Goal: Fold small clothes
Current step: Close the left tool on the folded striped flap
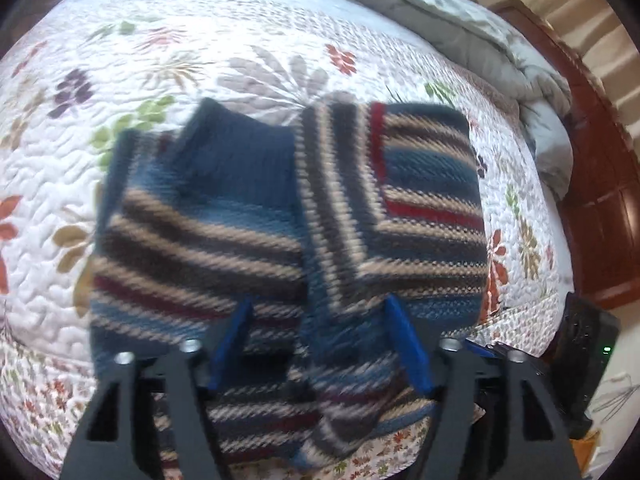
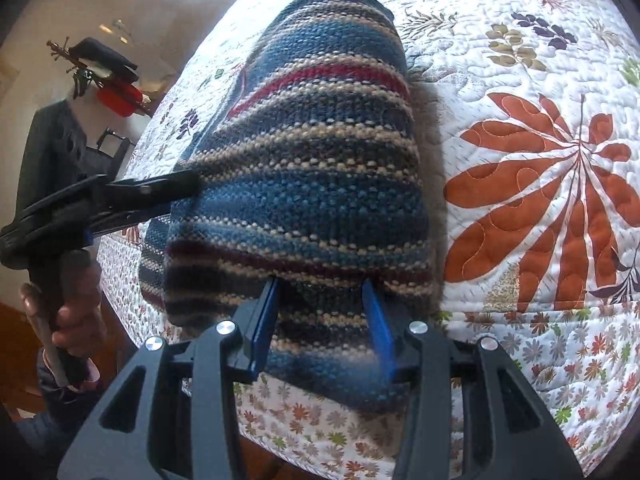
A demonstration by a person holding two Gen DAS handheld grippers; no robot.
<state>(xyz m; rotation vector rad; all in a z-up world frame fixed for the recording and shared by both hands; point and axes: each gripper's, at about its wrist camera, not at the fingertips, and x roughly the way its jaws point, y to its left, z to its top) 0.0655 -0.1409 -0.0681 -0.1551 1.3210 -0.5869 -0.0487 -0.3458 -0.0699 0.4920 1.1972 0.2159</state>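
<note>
Sweater (image 1: 288,208): striped knit, lying folded on the flowered quilt (image 1: 168,52), middle of the frame
Left gripper (image 1: 320,320): jaws wide apart, the knit between them, pads not pressing
Right gripper (image 2: 322,304): partly closed, pinching the sweater's near edge, lower middle
Hand (image 2: 70,320): lower left, holding the handle

Bed (image 1: 240,40), floral quilt; striped knit sweater (image 1: 248,216), grey duvet (image 1: 500,40) on it.
</note>
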